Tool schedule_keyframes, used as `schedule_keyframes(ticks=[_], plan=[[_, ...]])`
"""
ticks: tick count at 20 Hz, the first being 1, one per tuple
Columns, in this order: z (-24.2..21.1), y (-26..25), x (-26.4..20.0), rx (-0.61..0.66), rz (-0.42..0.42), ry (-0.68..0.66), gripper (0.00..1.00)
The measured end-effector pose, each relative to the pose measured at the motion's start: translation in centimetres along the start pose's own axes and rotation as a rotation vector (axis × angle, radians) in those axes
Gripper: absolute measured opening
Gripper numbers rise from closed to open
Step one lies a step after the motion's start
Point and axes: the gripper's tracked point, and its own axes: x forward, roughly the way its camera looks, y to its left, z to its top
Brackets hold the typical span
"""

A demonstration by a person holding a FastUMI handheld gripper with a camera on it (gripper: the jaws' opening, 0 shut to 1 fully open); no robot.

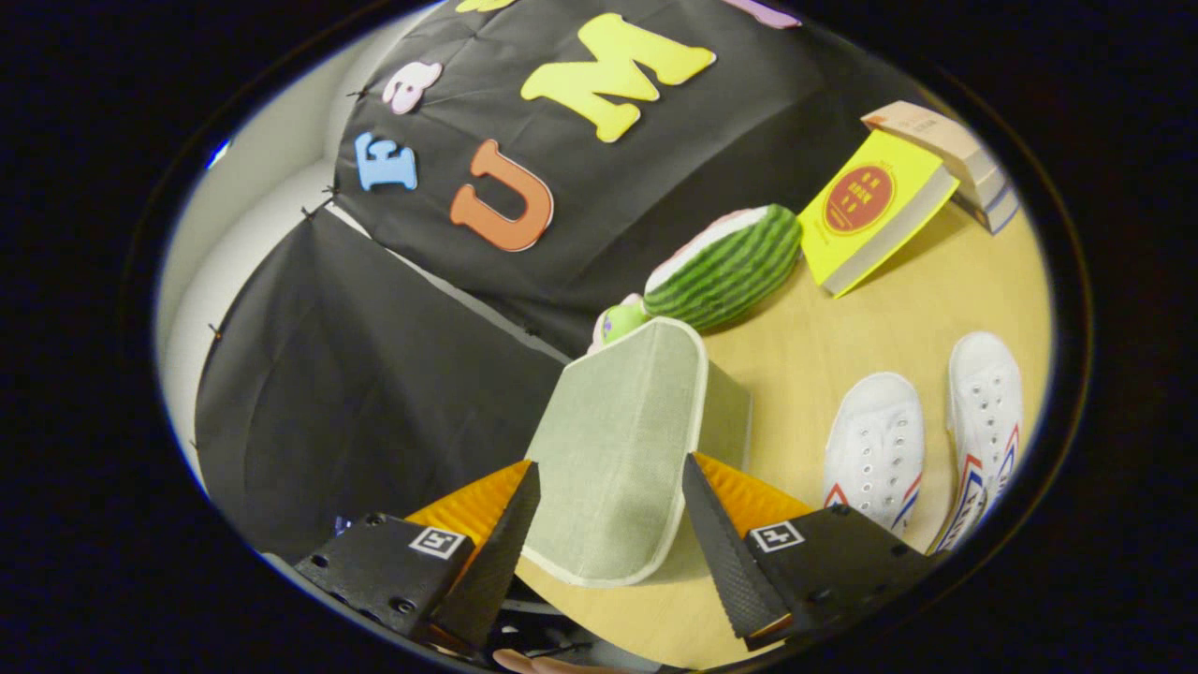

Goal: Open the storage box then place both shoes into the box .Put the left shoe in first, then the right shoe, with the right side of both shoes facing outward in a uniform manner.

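Gripper [610,524] fingers stood apart w/ green box lid [613,449] between them, blocking fwd path. Bare table [796,374] gave room betw box and two white shoes [922,440]. Beyond: watermelon toy [730,267], yellow book [875,211].

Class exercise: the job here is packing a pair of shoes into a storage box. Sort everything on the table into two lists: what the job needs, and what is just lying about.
Needed for the job:
- storage box, its lid flap between the open fingers of the hand-held gripper
- white shoe nearer the box
- white shoe farther from the box

Just lying about:
- watermelon toy
- yellow book
- stacked books
- small green toy
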Motion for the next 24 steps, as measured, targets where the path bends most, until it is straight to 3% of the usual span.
schedule_keyframes(ticks=[1,4,7,10,13,17,21,24], plan=[[0.3,-1.2,1.0,0.029,-0.004,0.014,0.95],[2.3,-0.9,2.8,0.070,0.170,0.005,0.95],[2.6,-4.0,4.9,0.135,0.154,0.041,0.94],[2.3,-4.0,5.8,0.242,0.252,0.108,0.94],[3.0,-3.8,5.9,0.331,0.343,0.108,0.84],[1.3,-3.6,6.5,0.303,0.382,0.212,0.61],[1.0,-3.9,6.7,0.321,0.399,0.223,0.49],[1.8,-4.3,6.4,0.337,0.426,0.191,0.25]])
